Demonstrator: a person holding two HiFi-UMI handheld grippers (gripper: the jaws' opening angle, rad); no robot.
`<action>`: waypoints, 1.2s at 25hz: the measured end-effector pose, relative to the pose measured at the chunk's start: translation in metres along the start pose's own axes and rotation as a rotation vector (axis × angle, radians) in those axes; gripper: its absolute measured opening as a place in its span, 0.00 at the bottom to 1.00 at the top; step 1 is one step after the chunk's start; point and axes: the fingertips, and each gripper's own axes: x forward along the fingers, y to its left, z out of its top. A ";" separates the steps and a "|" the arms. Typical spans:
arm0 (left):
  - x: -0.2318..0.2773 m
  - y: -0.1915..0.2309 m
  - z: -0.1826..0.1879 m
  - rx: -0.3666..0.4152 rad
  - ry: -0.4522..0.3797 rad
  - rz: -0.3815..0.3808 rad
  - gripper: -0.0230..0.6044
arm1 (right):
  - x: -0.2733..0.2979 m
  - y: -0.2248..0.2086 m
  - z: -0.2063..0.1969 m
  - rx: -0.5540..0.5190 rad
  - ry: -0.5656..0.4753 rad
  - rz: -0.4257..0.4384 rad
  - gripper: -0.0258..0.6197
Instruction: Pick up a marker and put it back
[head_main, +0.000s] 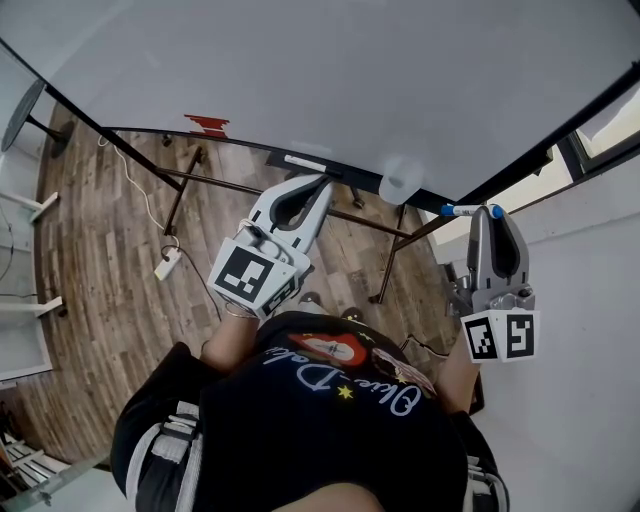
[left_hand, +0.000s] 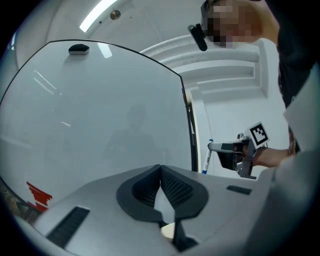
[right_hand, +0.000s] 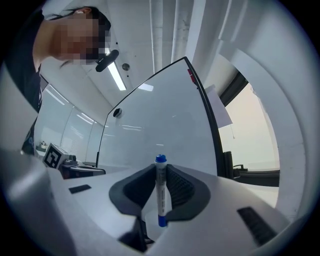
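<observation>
The right claw (head_main: 487, 212) was clamped on the marker (right_hand: 160, 192). In the right gripper view the marker stood straight up in the lower middle of the picture. One pad pressed on each side of it, and its blue cap poked out above the pads. In the head view it sat at the tip of that claw, right of the middle and next to the right edge of the whiteboard (head_main: 330, 80). The left claw (left_hand: 161, 170) had its jaws together with nothing in them, and it pointed at the whiteboard.

Things could go wrong from here. The pads only held the marker around its middle, so a bump could make it tip or slide out. The cap was close to the dark frame of the whiteboard and could knock against it. If the claw opened too soon, the marker would likely drop to the wooden floor (head_main: 100, 260) and roll away. It could also be laid down crooked and roll off its spot.

Thin print ran along the side of the marker, but it was too small to read. The shirt (head_main: 330, 400) had curly white writing, seen upside down, and I could not read it for sure. The cubes on the claws showed black and white squares, not words.
</observation>
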 end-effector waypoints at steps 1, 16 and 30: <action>0.000 0.000 0.000 -0.001 0.000 0.000 0.04 | 0.000 -0.001 0.000 0.000 0.001 -0.002 0.14; 0.000 0.004 -0.001 -0.008 0.003 0.015 0.04 | 0.005 0.000 -0.002 0.000 0.007 0.014 0.14; 0.000 0.005 0.001 0.001 0.006 0.015 0.04 | 0.010 0.002 -0.001 -0.014 0.005 0.027 0.14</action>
